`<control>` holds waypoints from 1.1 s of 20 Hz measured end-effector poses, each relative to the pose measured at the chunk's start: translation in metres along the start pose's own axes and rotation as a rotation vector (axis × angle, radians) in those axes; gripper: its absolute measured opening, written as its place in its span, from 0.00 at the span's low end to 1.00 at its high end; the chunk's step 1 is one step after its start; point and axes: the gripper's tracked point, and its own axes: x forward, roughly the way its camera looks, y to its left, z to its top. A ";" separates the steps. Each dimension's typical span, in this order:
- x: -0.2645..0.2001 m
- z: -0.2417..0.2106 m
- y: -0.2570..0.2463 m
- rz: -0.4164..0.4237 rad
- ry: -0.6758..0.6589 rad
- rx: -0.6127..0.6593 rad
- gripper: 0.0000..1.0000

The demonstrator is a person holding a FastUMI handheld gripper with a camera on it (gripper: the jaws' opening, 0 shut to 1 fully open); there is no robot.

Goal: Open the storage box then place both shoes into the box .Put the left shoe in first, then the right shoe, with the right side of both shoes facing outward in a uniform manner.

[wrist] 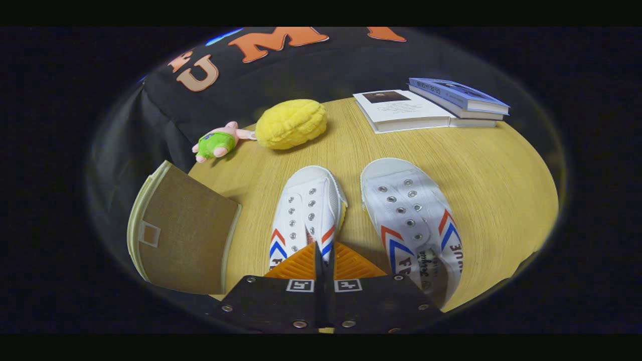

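Two white canvas shoes with red and blue chevrons lie on the wooden table point(481, 165), toes pointing away. The left shoe point(306, 205) is rolled slightly to the left, so its yellowish sole edge shows on its right side. My gripper point(324, 253) is shut, its fingers meeting on the right side wall of that shoe near the heel opening. The right shoe point(411, 220) rests flat just right of the fingers. The brown fabric storage box point(183, 230) with cream edges stands left of the fingers, its face with a small square tab turned toward me. Its inside is hidden.
Beyond the shoes lie a yellow plush ball point(292, 123) and a small pink and green plush toy point(218, 142). Two books point(431, 108) are stacked at the far right of the table. Bare wood lies between the shoes and the books.
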 end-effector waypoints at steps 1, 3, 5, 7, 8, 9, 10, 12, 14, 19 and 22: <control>-0.004 0.001 0.001 0.000 -0.003 0.000 0.00; -0.012 0.005 0.005 0.007 -0.029 0.010 0.00; -0.024 0.009 0.011 0.011 -0.055 0.024 0.00; -0.036 0.016 0.018 -0.004 -0.087 0.026 0.00; -0.042 0.020 0.022 -0.013 -0.105 0.023 0.00; -0.049 0.024 0.026 -0.020 -0.126 0.023 0.00; -0.057 0.028 0.032 -0.024 -0.149 0.030 0.00; -0.074 0.038 0.045 -0.021 -0.199 0.056 0.00; -0.090 0.048 0.060 -0.017 -0.247 0.080 0.00; -0.128 0.077 0.112 0.010 -0.382 0.114 0.00; -0.136 0.085 0.155 0.045 -0.418 0.097 0.00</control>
